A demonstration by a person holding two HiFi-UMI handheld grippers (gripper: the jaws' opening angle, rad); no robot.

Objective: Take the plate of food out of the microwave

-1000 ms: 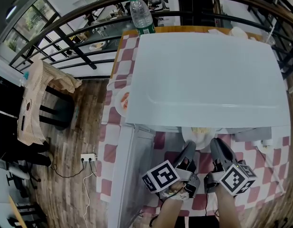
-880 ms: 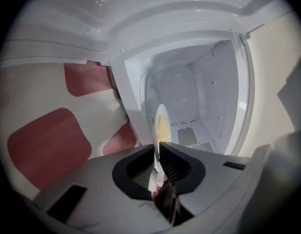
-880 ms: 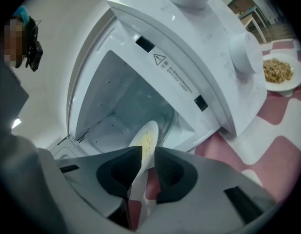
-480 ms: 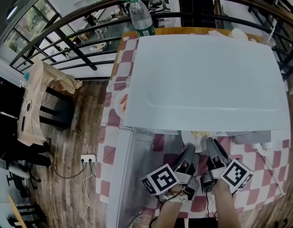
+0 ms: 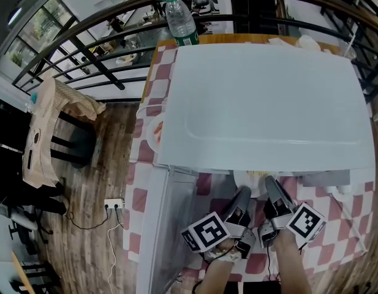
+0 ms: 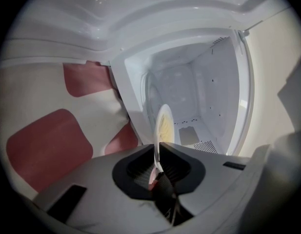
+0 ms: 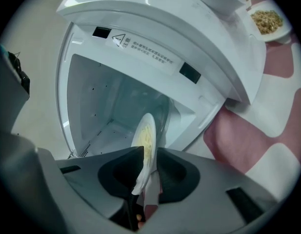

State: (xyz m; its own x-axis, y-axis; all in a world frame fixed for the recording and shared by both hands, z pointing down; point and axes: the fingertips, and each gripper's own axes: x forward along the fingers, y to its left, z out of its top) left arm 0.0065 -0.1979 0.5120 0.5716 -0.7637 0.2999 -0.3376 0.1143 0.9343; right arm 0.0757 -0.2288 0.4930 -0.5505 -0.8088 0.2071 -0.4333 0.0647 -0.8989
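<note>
both left tongs and just-closing right tongs clamp the level plate's rim.

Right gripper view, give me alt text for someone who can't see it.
The right hand-held gripper has just been closing its jaws on the rim of a white plate of pale yellow food, seen edge-on before the open white microwave. A red-and-white checked cloth and a second dish of food show at right.

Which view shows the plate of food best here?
The right gripper view: the plate shows the most of its yellow food and rim. The left gripper view shows it narrower, more edge-on; the head view shows only a sliver beneath the microwave.
</note>
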